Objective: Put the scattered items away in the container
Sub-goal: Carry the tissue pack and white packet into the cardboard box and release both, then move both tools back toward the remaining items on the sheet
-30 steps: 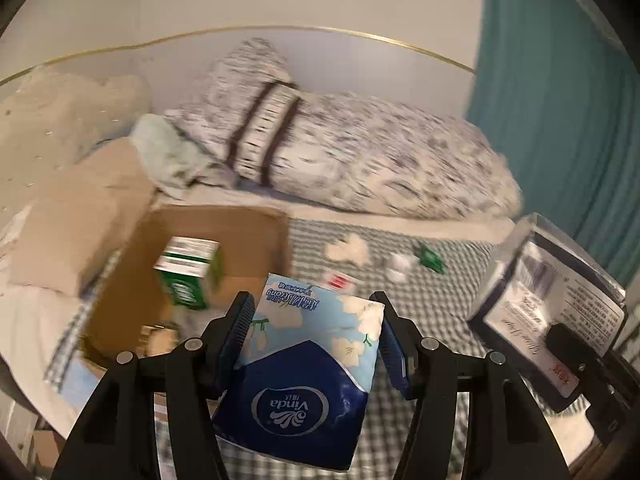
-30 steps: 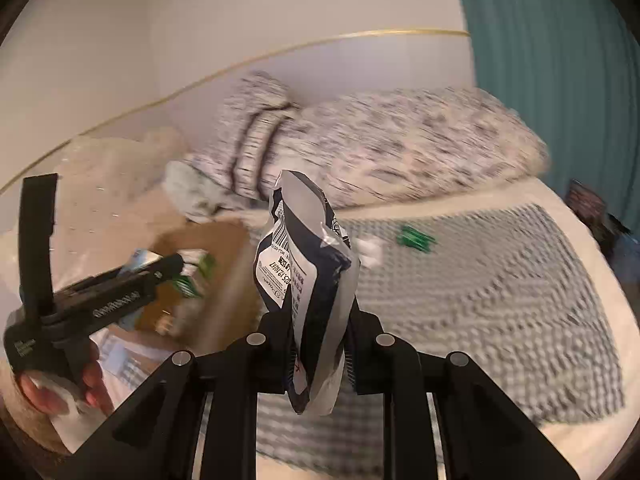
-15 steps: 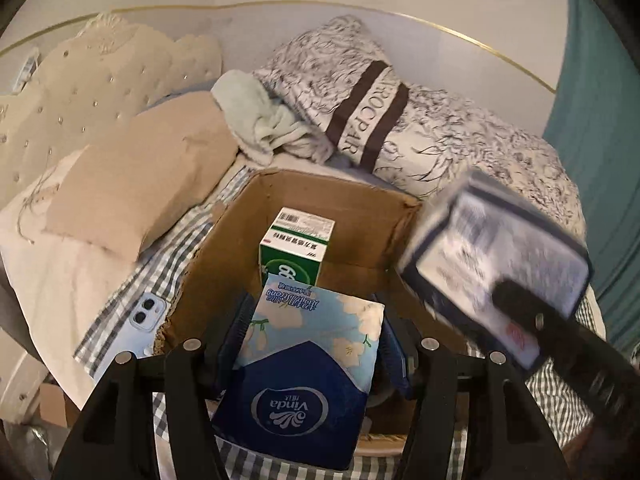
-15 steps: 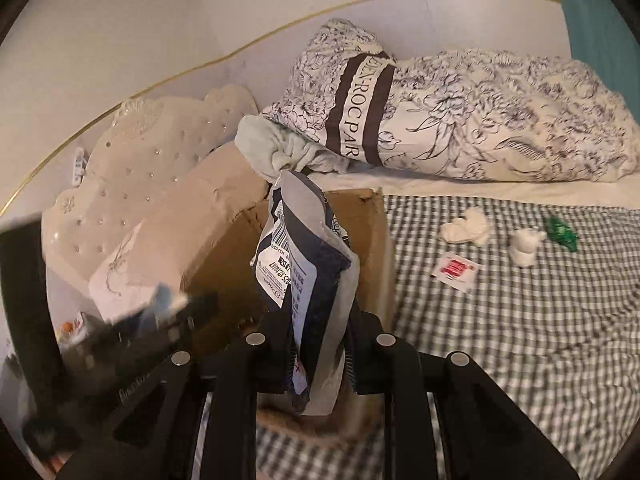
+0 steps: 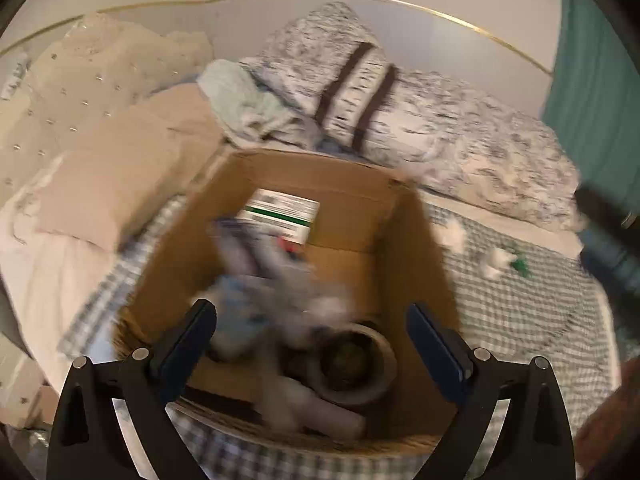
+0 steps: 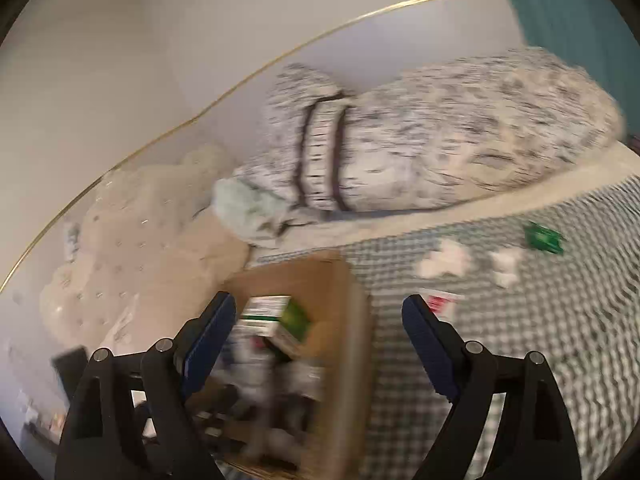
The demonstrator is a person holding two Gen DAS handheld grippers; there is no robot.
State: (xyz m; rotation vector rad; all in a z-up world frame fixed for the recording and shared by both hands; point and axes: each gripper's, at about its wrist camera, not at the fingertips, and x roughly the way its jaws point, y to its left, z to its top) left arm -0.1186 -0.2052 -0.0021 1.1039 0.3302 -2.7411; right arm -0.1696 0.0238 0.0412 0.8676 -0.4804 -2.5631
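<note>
Both claws are seen spread wide with nothing between the pads: the left claw [image 5: 312, 328] hangs over the open cardboard box [image 5: 416, 248], and the right claw [image 6: 316, 328] hangs over the box's right wall [image 6: 344, 360], partly above the checked bedspread [image 6: 560, 340]. Inside the box a green-and-white carton [image 5: 282, 214] is seen leaning at the far wall, a round grey bowl-like thing [image 5: 352, 364] lies near the front, and a blurred blue and pale mass [image 5: 256, 304] sits in the middle; what it is cannot be told through the blur. Four items are seen scattered on the bedspread to the right of the box: a red-and-white sachet [image 6: 438, 302] just beside the box wall, two small white lumps [image 6: 444, 260] [image 6: 506, 266] farther right, and a small green packet [image 6: 542, 238] farthest right. The step in hand is judged to be a release over the box, with collection of the rest to follow. For that to be done well, the sachet would best be approached flat and low by the right claw, one pad being slid under an edge, since thin foil on soft fabric is easily pushed away. The white lumps look light and soft, so a gentle closing should suffice. Each item should be carried fully past the box wall before the pads are parted.
</note>
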